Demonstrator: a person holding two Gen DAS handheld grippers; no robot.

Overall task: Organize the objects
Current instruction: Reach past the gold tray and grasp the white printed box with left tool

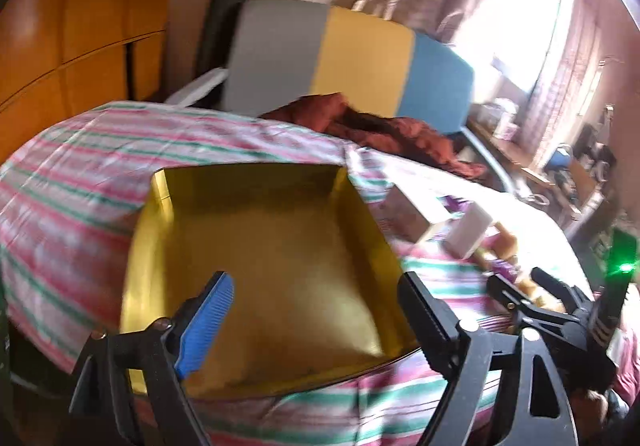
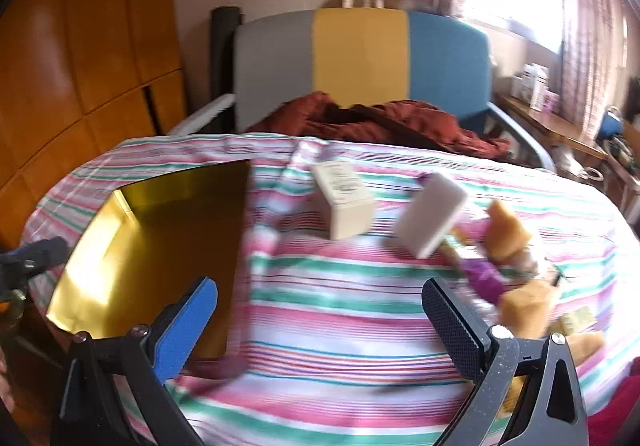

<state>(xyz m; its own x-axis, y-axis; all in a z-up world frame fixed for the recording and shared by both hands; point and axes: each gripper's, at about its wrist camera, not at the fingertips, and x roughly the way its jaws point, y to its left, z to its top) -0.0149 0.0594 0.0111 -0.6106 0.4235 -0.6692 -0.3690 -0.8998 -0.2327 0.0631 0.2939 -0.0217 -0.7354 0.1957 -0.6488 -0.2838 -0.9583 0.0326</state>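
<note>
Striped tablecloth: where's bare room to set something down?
Free: the striped tablecloth between the gold box and the two small white boxes; the gold box is empty too. Crowded: the right side, around the purple and tan items.

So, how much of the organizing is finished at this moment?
Nothing looks done: the gold box is empty. Nothing is in hand; the left claw and right claw are open. Left: two small boxes and orange and purple items on the striped cloth.
</note>
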